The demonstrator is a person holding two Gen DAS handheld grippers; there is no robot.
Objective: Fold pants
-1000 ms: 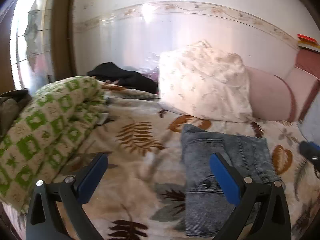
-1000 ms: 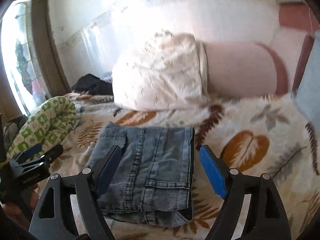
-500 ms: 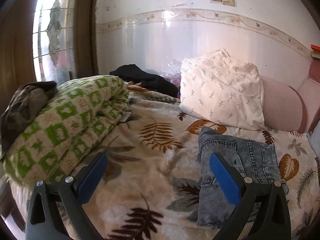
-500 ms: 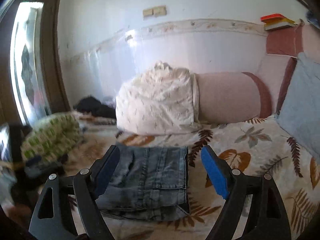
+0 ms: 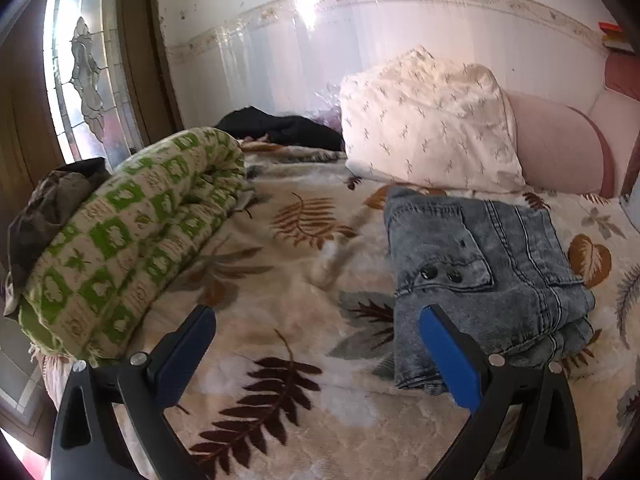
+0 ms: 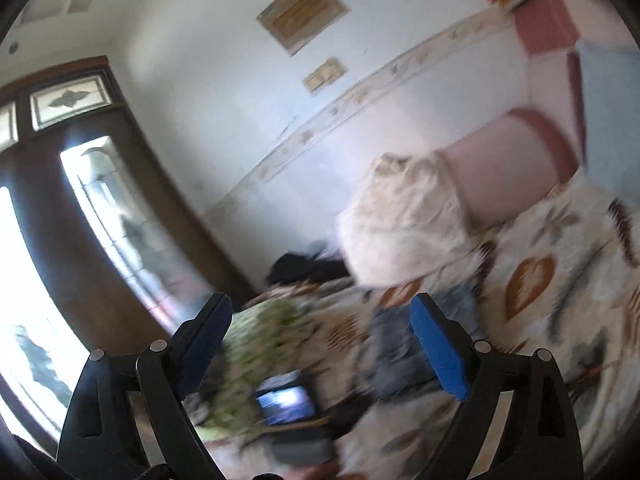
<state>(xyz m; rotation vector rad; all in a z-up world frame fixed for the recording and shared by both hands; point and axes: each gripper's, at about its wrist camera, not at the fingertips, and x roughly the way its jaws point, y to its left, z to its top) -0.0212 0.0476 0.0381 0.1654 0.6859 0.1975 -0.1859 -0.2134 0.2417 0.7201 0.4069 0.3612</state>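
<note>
The blue denim pants (image 5: 480, 272) lie folded into a compact stack on the leaf-print bedspread (image 5: 288, 304), in front of the white pillow. In the blurred right wrist view they show as a grey-blue patch (image 6: 396, 340). My left gripper (image 5: 316, 344) is open and empty, held above the bedspread to the left of the pants. My right gripper (image 6: 320, 336) is open and empty, lifted well back from the bed and tilted. The back of the left gripper with its small screen (image 6: 292, 404) shows below it.
A rolled green-and-white quilt (image 5: 128, 248) lies at the left bed edge with dark clothes (image 5: 44, 208) on it. A white pillow (image 5: 428, 120) and pink bolster (image 5: 560, 152) line the wall. Black clothing (image 5: 280, 128) lies behind. A wooden door with glass (image 6: 80, 208) stands left.
Both grippers have drawn back from the folded pants. The right gripper has lifted and swung left and upward, now showing door and wall. The pants have stayed in place.
</note>
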